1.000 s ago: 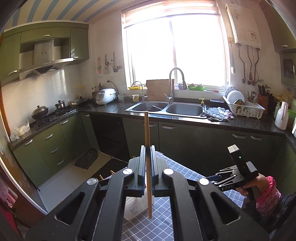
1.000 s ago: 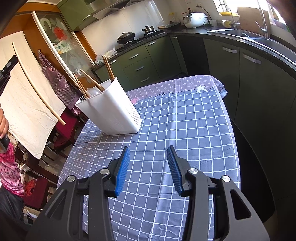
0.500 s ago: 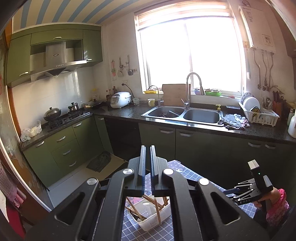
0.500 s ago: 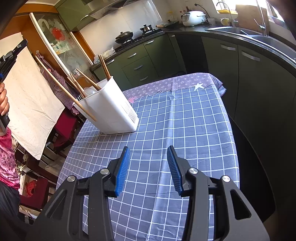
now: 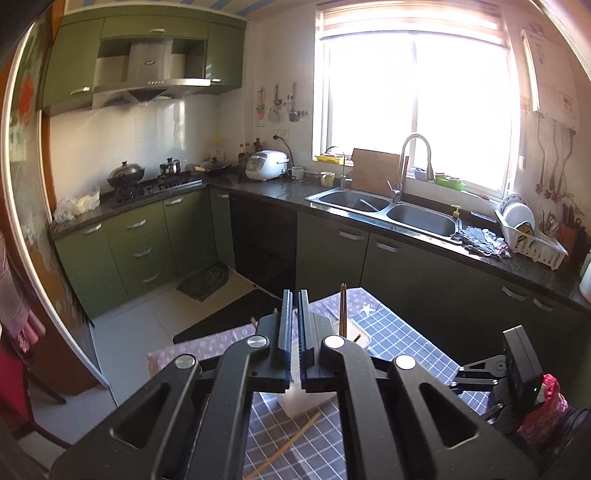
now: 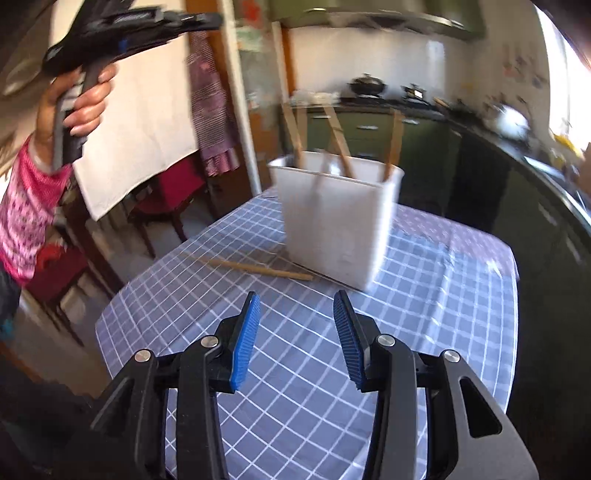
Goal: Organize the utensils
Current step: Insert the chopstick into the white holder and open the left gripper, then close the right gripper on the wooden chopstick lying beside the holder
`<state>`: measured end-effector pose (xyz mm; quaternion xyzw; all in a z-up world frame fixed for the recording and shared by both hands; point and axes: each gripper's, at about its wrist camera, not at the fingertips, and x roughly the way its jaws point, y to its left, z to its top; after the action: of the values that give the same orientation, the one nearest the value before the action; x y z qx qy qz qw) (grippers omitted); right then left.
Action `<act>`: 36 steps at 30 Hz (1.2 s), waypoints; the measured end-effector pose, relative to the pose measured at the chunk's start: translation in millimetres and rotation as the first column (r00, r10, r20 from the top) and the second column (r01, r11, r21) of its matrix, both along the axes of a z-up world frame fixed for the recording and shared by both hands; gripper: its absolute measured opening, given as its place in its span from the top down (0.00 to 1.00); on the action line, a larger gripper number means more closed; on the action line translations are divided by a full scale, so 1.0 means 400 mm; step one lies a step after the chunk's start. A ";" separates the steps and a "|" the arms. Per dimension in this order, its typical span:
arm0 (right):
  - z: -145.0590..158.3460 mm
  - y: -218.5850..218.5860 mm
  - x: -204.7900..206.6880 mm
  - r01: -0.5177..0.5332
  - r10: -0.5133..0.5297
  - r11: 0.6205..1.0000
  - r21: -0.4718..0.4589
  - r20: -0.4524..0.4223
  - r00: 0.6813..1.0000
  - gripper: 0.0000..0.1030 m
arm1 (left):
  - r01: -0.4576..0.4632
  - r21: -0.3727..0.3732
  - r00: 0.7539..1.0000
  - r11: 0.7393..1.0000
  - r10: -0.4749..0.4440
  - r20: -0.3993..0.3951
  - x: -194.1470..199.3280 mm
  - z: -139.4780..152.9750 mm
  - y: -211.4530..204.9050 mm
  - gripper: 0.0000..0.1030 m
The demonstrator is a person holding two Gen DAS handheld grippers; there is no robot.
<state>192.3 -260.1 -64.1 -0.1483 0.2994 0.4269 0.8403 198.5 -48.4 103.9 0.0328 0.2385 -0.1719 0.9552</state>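
A white plastic utensil holder [image 6: 338,218] stands on the blue checked tablecloth [image 6: 303,369] with several wooden chopsticks [image 6: 338,142] sticking out. One loose chopstick [image 6: 258,268] lies on the cloth just left of the holder; it also shows in the left wrist view [image 5: 286,445]. My right gripper [image 6: 295,328] is open and empty, low over the cloth in front of the holder. My left gripper [image 5: 293,332] is held high above the table, jaws nearly together with nothing between them; it shows in the right wrist view [image 6: 122,26] at upper left. The holder [image 5: 306,398] sits mostly hidden behind it.
Green cabinets, a stove [image 5: 147,184] and a double sink [image 5: 388,210] line the far walls. A dish rack [image 5: 528,243] stands at the right of the counter. Red chairs [image 6: 162,206] and a hanging white cloth [image 6: 136,110] are beside the table's left edge.
My left gripper let go of the chopstick it held upright and rose away from the holder. A chopstick now lies on the cloth. My right gripper swung round to face the holder.
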 end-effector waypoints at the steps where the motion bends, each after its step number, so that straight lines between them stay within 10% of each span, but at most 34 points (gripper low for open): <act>1: 0.005 0.056 -0.004 -0.084 0.085 0.995 -0.044 0.025 0.996 0.59 | -0.014 -0.023 1.000 1.000 0.014 -0.006 -0.024 -0.016 0.023 0.95; 7: -0.041 0.431 0.027 -0.537 0.534 0.776 -0.331 -0.108 0.838 0.54 | -0.112 -0.112 0.990 0.987 0.120 0.070 -0.190 -0.039 0.139 0.46; 14: -0.204 0.710 0.117 -0.615 0.591 0.570 -0.545 -0.249 0.767 0.57 | -0.170 -0.103 0.980 0.980 0.179 0.092 -0.285 -0.049 0.234 0.41; 24: -0.298 0.801 0.179 -0.648 0.575 0.454 -0.612 -0.354 0.738 0.79 | -0.177 -0.109 0.979 0.978 0.186 0.084 -0.314 -0.076 0.278 0.41; 36: -0.316 0.783 0.188 -0.677 0.549 0.480 -0.558 -0.411 0.728 0.94 | -0.193 -0.104 0.976 0.976 0.202 0.078 -0.316 -0.071 0.273 0.39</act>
<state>267.7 53.0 -190.6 -0.5016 0.4323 0.5706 0.4857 72.0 60.8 75.6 -0.0295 0.1896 -0.0856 0.9777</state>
